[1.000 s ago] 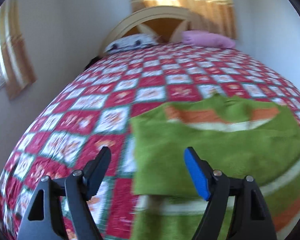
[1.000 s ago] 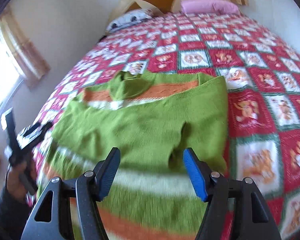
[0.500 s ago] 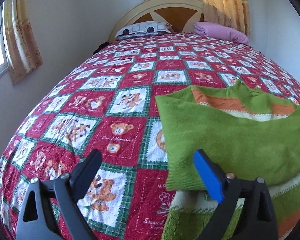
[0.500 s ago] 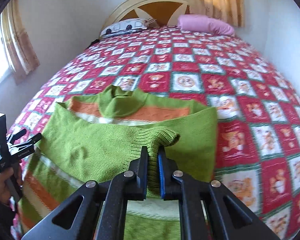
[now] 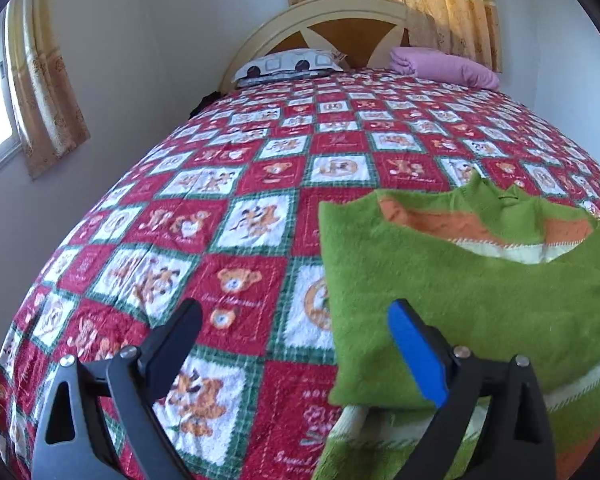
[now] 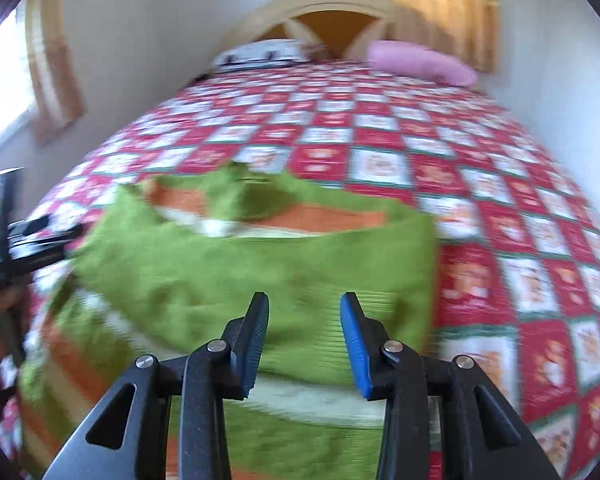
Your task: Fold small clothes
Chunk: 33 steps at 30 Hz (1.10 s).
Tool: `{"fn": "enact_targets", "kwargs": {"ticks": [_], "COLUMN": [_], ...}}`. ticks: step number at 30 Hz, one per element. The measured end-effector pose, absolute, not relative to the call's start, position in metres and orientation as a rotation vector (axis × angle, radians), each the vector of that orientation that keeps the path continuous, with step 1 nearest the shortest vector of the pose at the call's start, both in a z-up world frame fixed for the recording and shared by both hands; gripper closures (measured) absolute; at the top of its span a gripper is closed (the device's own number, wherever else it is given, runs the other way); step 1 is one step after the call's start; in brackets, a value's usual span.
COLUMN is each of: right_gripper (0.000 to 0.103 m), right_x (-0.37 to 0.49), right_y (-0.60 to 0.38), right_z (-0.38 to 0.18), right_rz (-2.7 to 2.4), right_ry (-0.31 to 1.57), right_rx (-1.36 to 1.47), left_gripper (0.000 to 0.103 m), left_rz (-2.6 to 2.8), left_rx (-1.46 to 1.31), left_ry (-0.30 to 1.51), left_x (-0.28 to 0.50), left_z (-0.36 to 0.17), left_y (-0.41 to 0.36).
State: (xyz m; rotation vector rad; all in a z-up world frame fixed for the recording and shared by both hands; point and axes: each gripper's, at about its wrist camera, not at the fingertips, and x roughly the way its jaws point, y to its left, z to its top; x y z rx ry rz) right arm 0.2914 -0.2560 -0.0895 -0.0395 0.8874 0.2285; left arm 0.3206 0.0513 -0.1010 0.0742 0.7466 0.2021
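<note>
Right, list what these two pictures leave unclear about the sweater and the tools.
- Sweater hem: cut off by the bottom edge and the left tool in the left wrist view.
- Its right side: runs past the frame edge there.
- Sweater knit and folds: smeared by motion blur in the right wrist view.
- Right tool: open, but the blur hides whether it touches the fabric.

The right wrist view is blurred by motion. The green sweater [image 5: 480, 300] is cut by the right and bottom edges.

Daylight glows through the curtains [image 5: 400, 4] behind the headboard. The left view is sharp; the right is motion-blurred, edges fisheye-bent.
</note>
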Motion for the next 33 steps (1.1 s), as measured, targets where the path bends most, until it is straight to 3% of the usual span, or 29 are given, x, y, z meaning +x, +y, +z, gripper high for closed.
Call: {"fn": "enact_targets", "kwargs": {"ticks": [5,8,11,17,27,33], "right_gripper": [0.065,0.064,0.062,0.062,0.066,0.066], "right_x": [0.307,0.296,0.282,0.284,0.289,0.283], "right_y": [-0.256,-0.254,-0.235,-0.253,-0.254,-0.250], "right_z": [-0.121,-0.139,-0.136,-0.106,-0.124,-0.126], "right_rz": [0.234,0.242,0.324,0.241,0.268,0.295], "right_ry": [0.985,0.994,0.973,0.876,0.954,0.955], "right_rx": [-0.001,-0.003,-0.089,-0.006,-0.059,-0.068], "left_gripper": [0.006,0.000,0.000,0.000,0.000,0.000], "left_rz": [0.220,0.248,0.295,0.283,0.302,0.414], "left_rx": [0.150,0.192,0.180,0.148,0.149,0.213], "left_ry": [0.818,0.852,0.868,0.876,0.749,0.863], "left_x": [0.340,0.343,0.342,0.341,0.329,0.366], "left_z": [-0.121,-0.135,-0.139,-0.142,-0.109,-0.143], "left_y": [0.036,0.041,0.055,0.066,0.058,0.073]}}
